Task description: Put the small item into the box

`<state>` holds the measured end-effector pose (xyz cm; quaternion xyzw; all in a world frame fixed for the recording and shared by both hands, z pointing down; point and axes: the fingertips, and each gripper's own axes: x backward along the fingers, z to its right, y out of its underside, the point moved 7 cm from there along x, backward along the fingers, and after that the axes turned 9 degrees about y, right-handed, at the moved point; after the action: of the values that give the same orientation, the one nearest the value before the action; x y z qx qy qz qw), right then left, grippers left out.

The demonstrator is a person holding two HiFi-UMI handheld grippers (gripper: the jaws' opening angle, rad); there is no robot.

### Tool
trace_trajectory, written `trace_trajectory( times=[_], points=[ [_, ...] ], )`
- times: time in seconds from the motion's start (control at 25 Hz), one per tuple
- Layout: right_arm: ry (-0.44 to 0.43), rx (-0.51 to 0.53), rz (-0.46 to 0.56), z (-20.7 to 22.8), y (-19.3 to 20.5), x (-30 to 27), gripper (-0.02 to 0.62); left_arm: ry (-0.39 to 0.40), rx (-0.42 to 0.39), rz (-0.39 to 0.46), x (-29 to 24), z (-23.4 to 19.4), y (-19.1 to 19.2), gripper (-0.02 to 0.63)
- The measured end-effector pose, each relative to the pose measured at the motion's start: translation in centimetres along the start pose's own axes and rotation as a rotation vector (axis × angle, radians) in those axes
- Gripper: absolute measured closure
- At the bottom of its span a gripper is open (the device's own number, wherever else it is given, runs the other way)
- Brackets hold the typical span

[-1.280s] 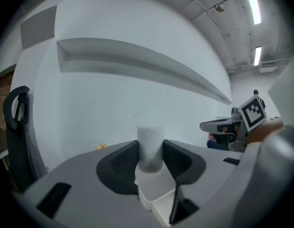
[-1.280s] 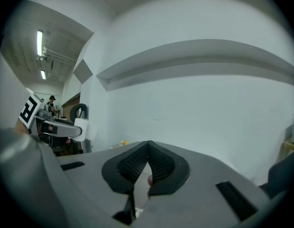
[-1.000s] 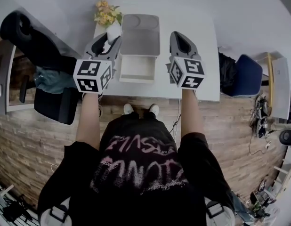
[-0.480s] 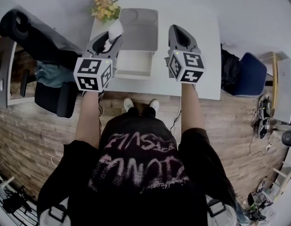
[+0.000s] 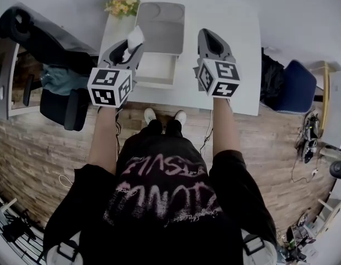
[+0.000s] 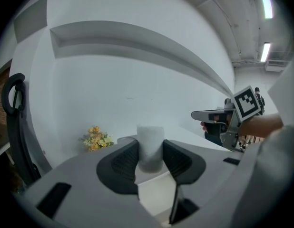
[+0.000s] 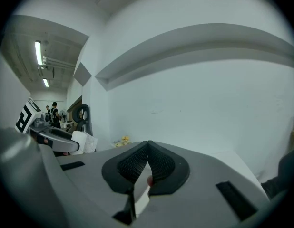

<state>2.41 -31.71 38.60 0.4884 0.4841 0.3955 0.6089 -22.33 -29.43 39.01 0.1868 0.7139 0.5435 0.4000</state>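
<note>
Over the white counter (image 5: 236,65), the task stands about midway: the small item is already picked up, but it is not yet in the box. The left hand-held gripper (image 5: 132,46) pinches a small white cylinder (image 6: 150,133) between its ribbed pads, which press on its two sides while its top stands clear above them. From the head view this cylinder sits at the left edge of the open box (image 5: 155,83), about level with the line where the raised grey lid (image 5: 162,29) meets the white tray. The left gripper view shows the pale inside of the tray below and just ahead of the jaws, so the item is near the opening but not over its middle.

The right hand-held gripper (image 5: 209,37) is at the box's right side, its jaws pressed together at the tips with nothing of the task between them. I judge that it plays no part at this point. A bunch of yellow flowers (image 5: 122,1) stands on the counter's far left corner, well apart from the box.

What is left, by my reading: bring the cylinder to the right over the tray, lower it inside, and spread the left jaws to let it go. The tray looks empty as far as it shows.
</note>
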Motion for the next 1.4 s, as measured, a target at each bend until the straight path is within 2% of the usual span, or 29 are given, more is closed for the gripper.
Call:
trace_trajectory(
  times=[0.4, 0.76, 1.04, 1.4],
  points=[
    [-0.02, 0.003, -0.018, 0.3, 1.0, 0.1, 0.586, 0.003, 0.038, -0.064, -0.4, 0.6, 2.3, 0.444],
    [-0.018, -0.001, -0.058, 0.6, 2.6, 0.1, 0.585, 0.04, 0.125, -0.221, -1.8, 0.9, 6.7, 0.444],
    [-0.011, -0.019, -0.094, 1.3, 4.5, 0.2, 0.585, 0.056, 0.164, -0.354, -2.9, 1.3, 9.8, 0.443],
    [-0.004, -0.027, -0.133, 2.0, 6.3, -0.3, 0.586, 0.07, 0.182, -0.47, -4.4, 1.3, 12.0, 0.443]
  ],
)
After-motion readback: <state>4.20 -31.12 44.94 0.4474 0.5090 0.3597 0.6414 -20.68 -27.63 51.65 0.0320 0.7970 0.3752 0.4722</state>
